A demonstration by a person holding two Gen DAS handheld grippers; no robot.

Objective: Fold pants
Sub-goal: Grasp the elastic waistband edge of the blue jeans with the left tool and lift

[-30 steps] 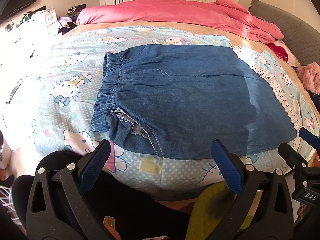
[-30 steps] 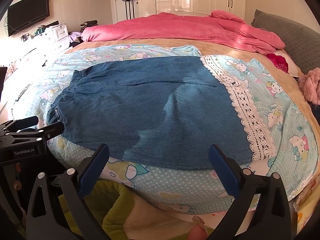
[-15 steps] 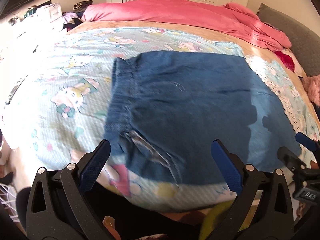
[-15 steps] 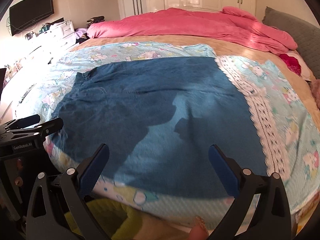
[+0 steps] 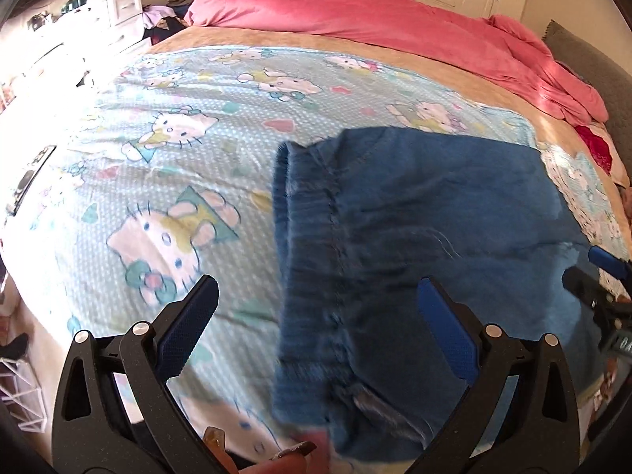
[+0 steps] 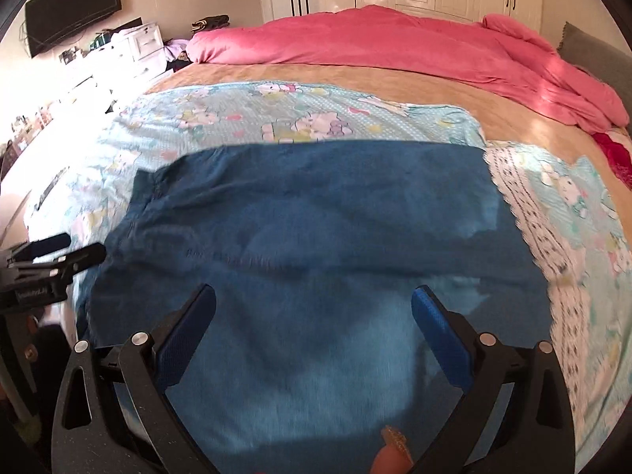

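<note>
Blue denim pants lie flat on the cartoon-cat bedsheet, the elastic waistband toward the left. My left gripper hovers open over the waistband end, with nothing between its fingers. In the right wrist view the pants fill the middle, and my right gripper hangs open above the near part of the denim. The left gripper shows at that view's left edge, by the waistband corner. The right gripper's tip peeks in at the left wrist view's right edge.
A pink duvet is bunched along the far side of the bed. A white lace strip runs beside the pants' right edge. White drawers and a wall TV stand left; a grey headboard is on the right.
Both grippers have moved forward and lower over the bed, from beyond its near edge to above the pants. Both stay open. The pants have not moved.
</note>
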